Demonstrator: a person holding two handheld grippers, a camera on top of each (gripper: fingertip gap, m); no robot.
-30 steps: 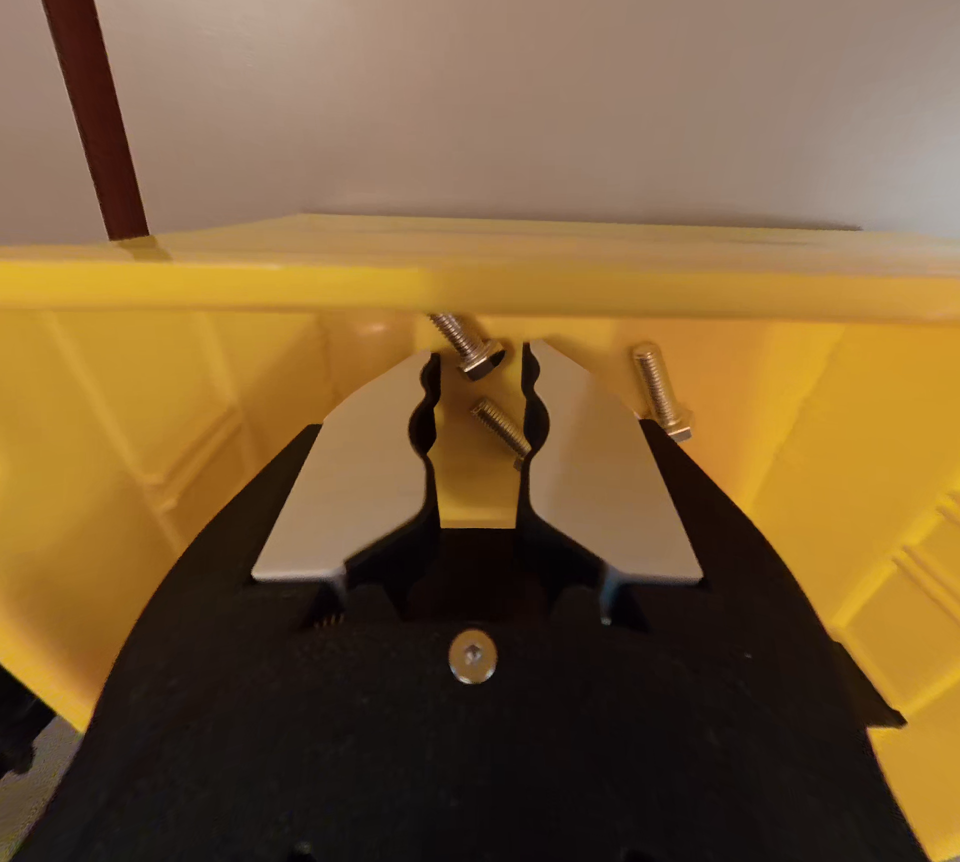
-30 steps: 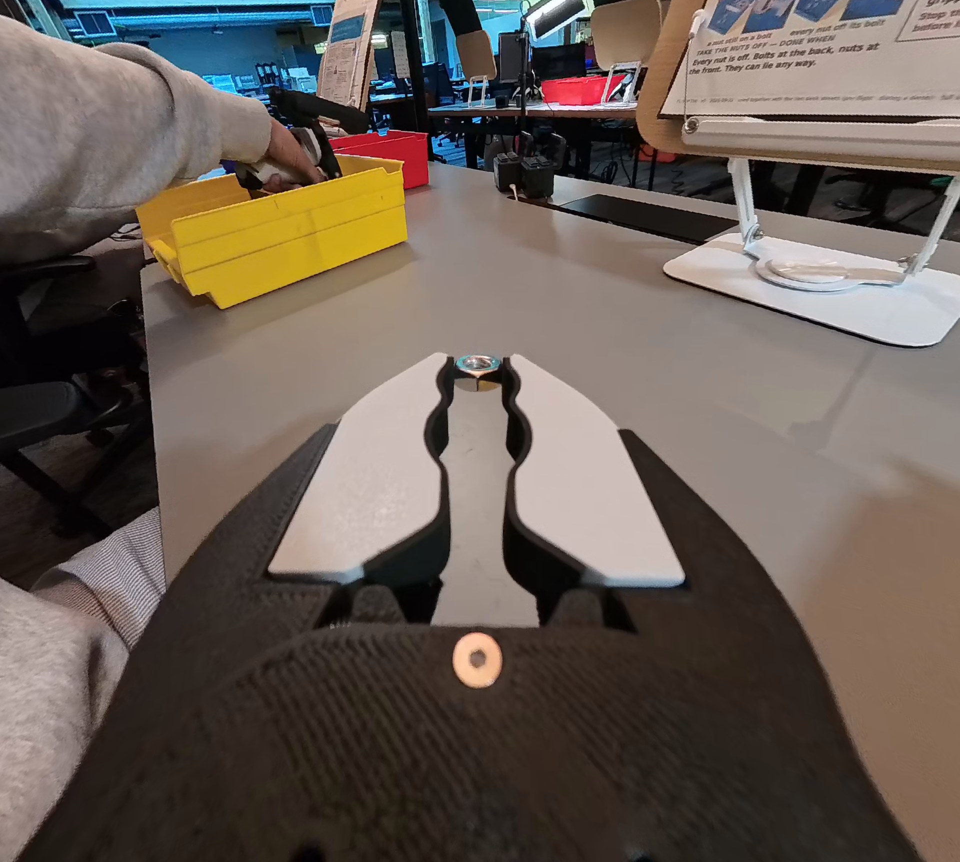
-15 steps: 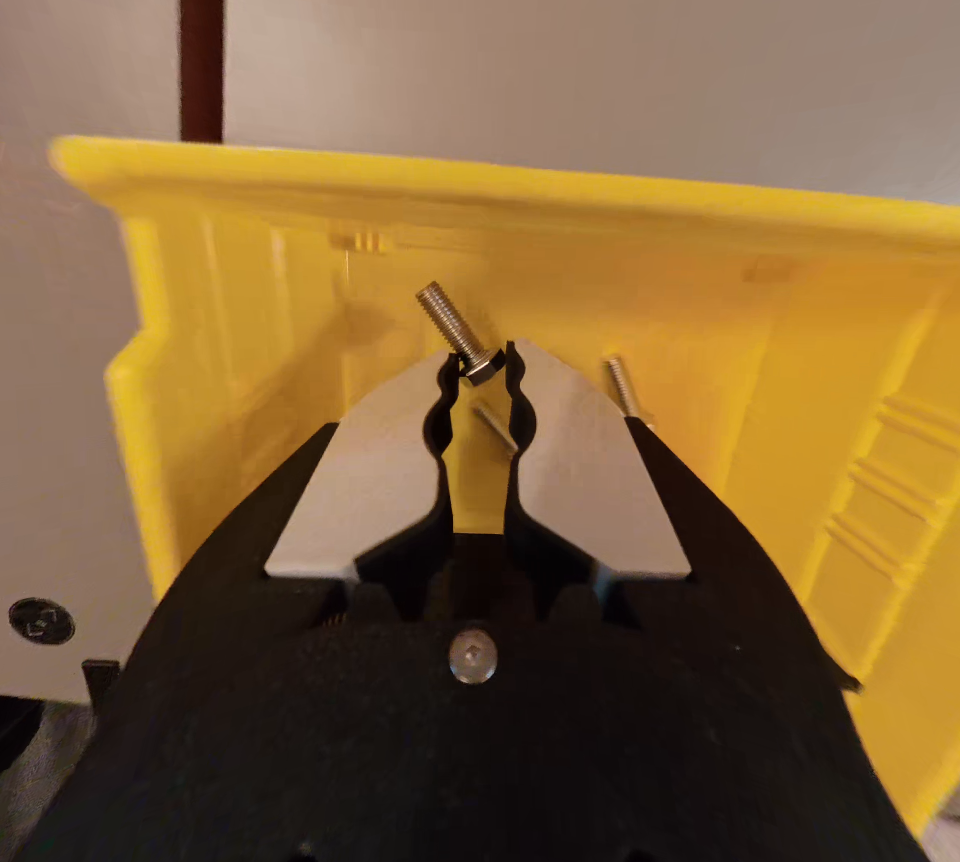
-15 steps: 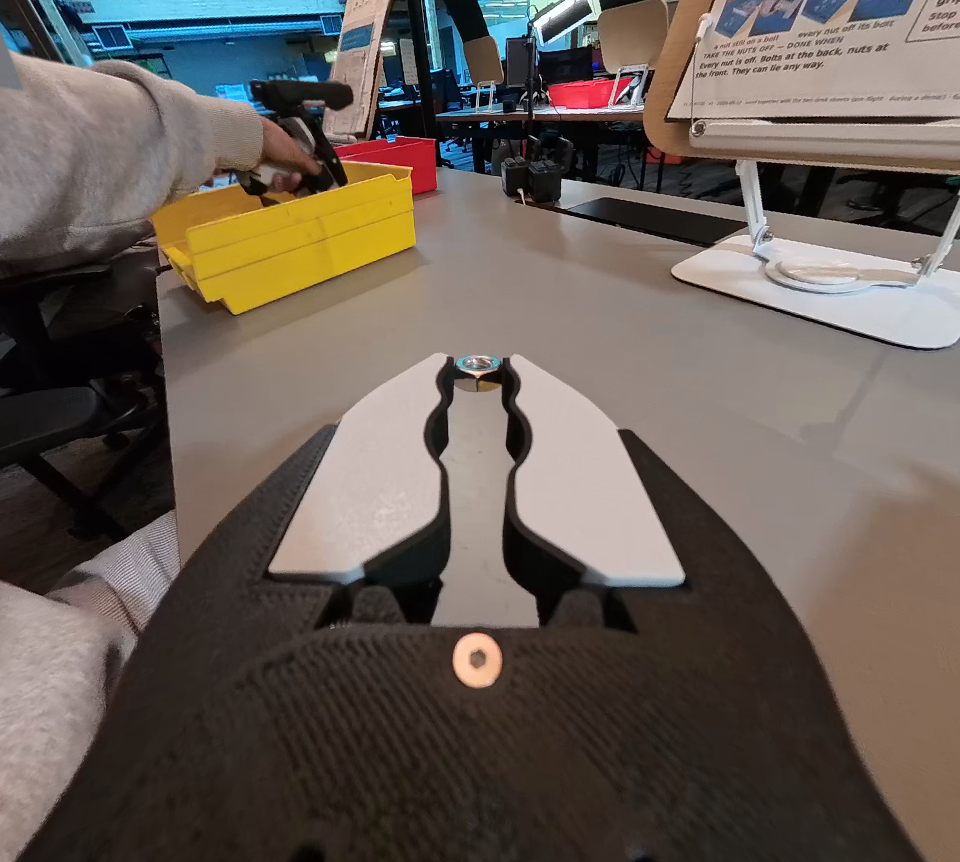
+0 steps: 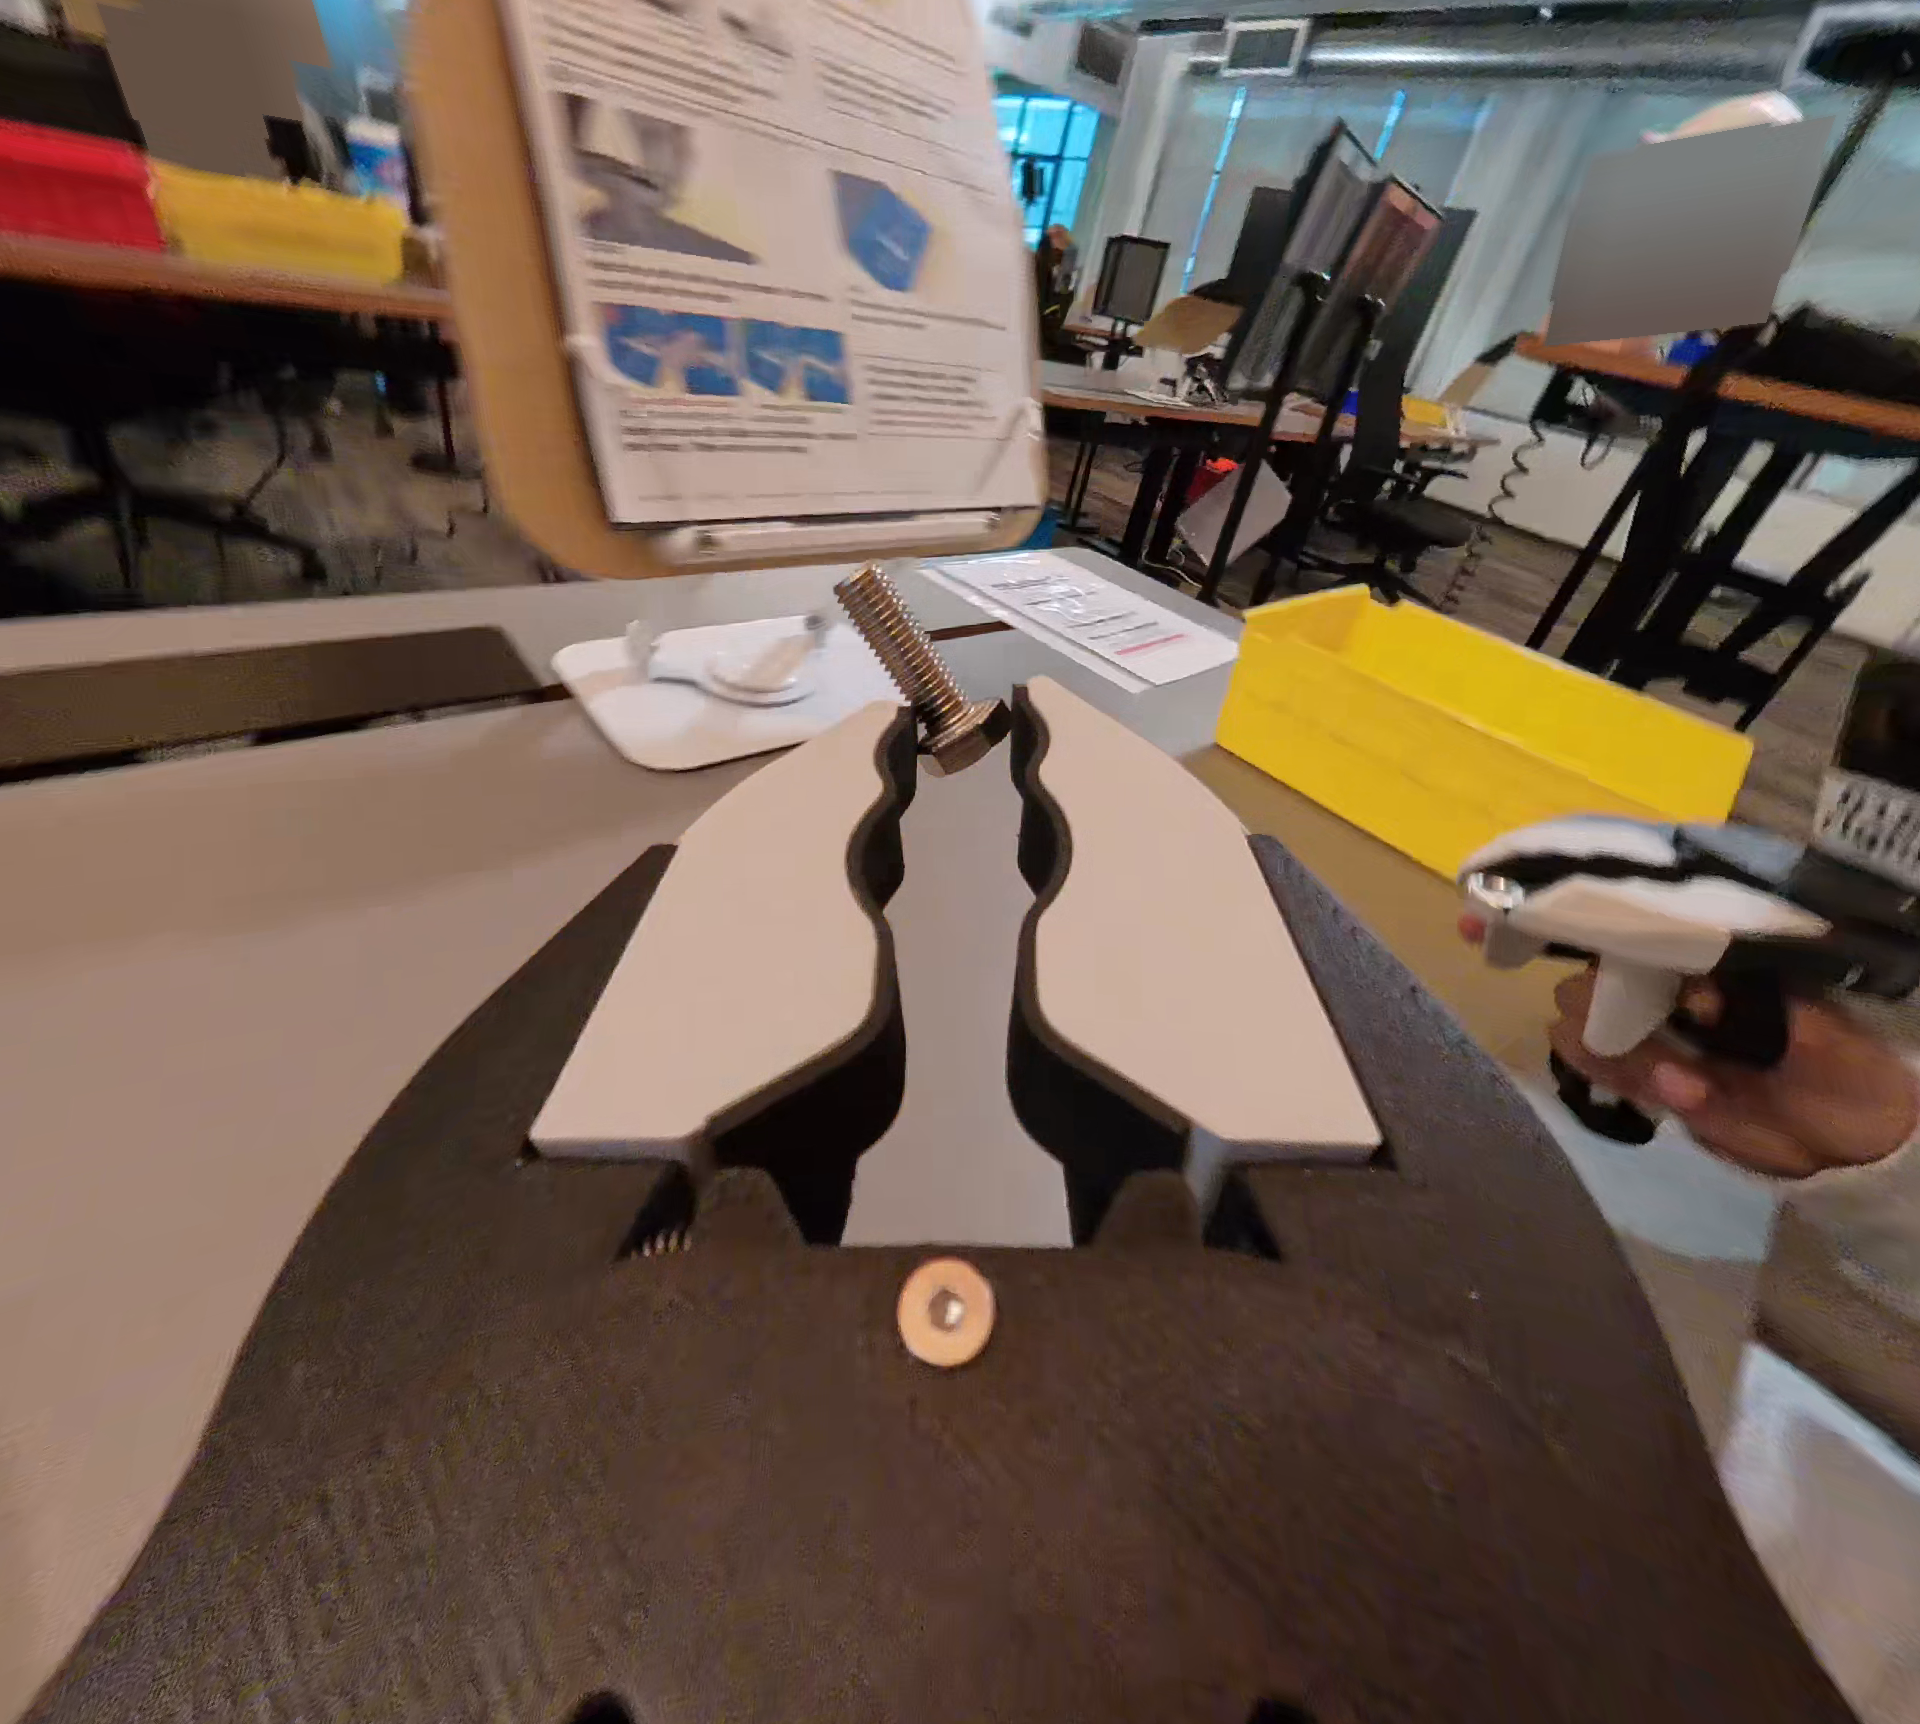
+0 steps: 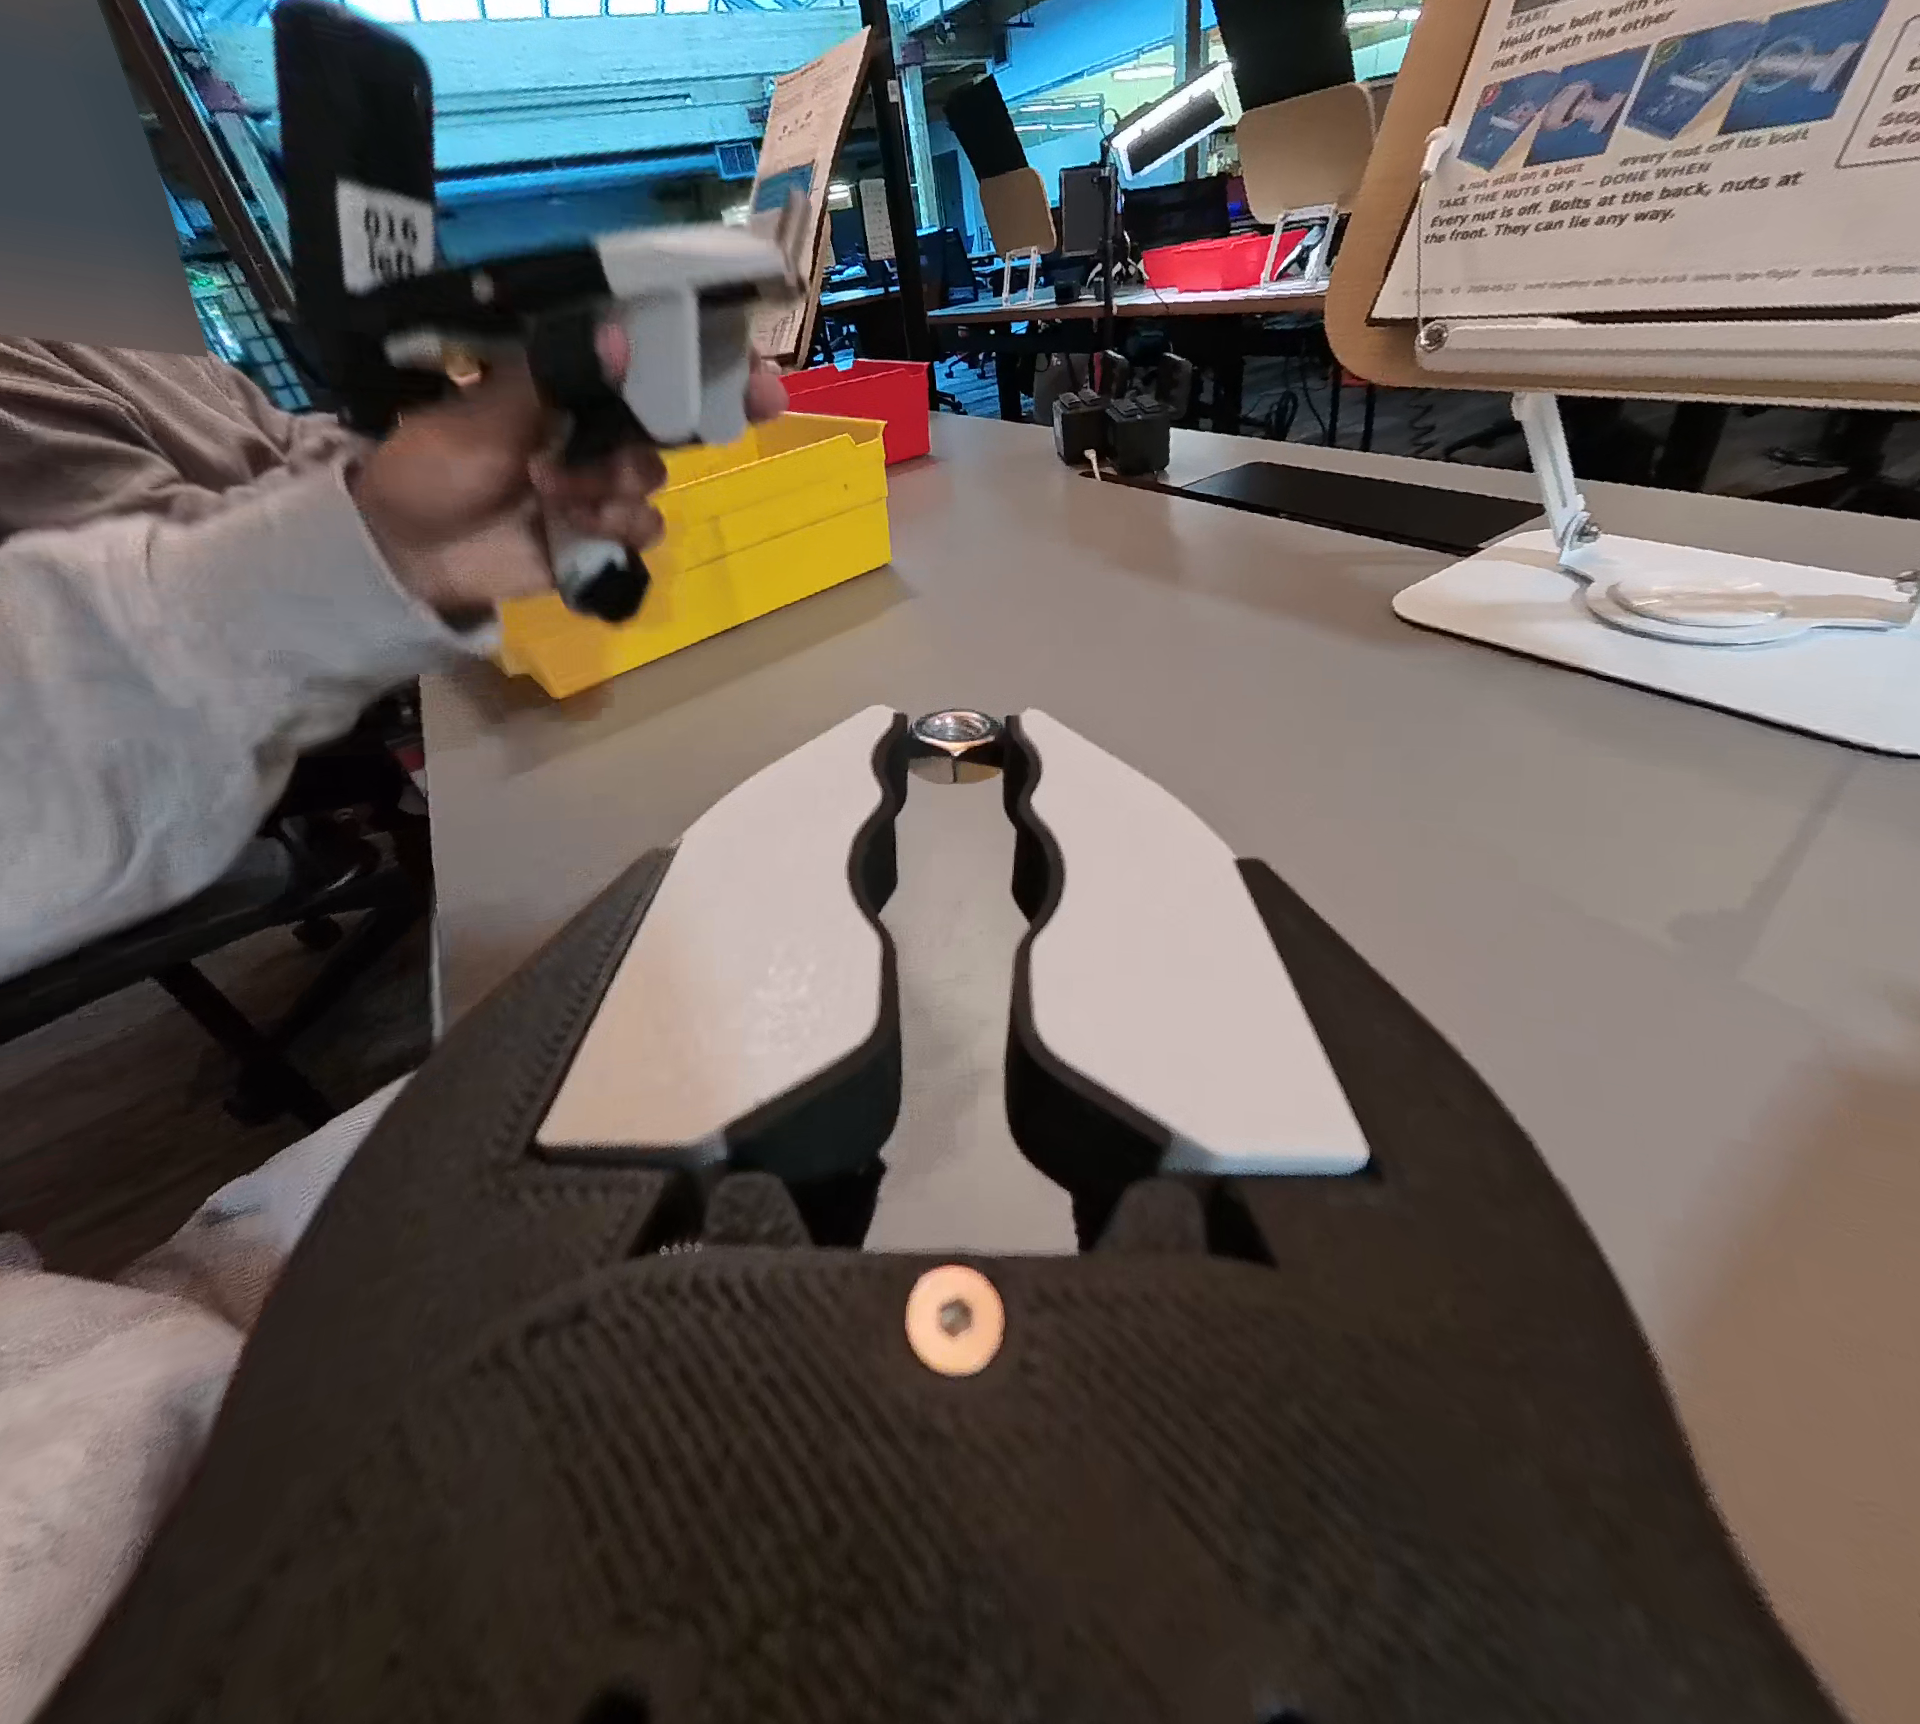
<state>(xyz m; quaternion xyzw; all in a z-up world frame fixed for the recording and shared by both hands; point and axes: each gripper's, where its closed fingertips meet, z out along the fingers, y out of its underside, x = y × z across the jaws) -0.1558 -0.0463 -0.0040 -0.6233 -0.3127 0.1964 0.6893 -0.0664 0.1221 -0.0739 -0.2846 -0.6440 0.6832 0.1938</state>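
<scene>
My left gripper (image 5: 961, 744) is shut on the hex head of a steel bolt (image 5: 914, 666); the threaded shank points up and away, held above the grey table (image 5: 260, 895). My right gripper (image 6: 956, 744) is shut on a steel hex nut (image 6: 954, 744) just above the table (image 6: 1351, 791). In the left wrist view the right gripper (image 5: 1496, 895) shows at the right with the nut at its tip, held by a hand (image 5: 1766, 1092). In the right wrist view the left gripper (image 6: 779, 240) shows blurred at the upper left, in a hand (image 6: 468, 490).
A yellow bin (image 6: 769, 531) sits at the table's left edge with a red bin (image 6: 862, 407) behind it. Another yellow bin (image 5: 1455, 739) lies right of the left gripper. An instruction sheet on a white stand (image 5: 748, 168) (image 6: 1662, 614) stands at the back. Some 20 cm of space lies between my two pairs of fingers.
My left gripper closed on a bolt inside the yellow bin, lifted it out and swung toward the table's middle and the stand. My right gripper stayed still, holding the nut.
</scene>
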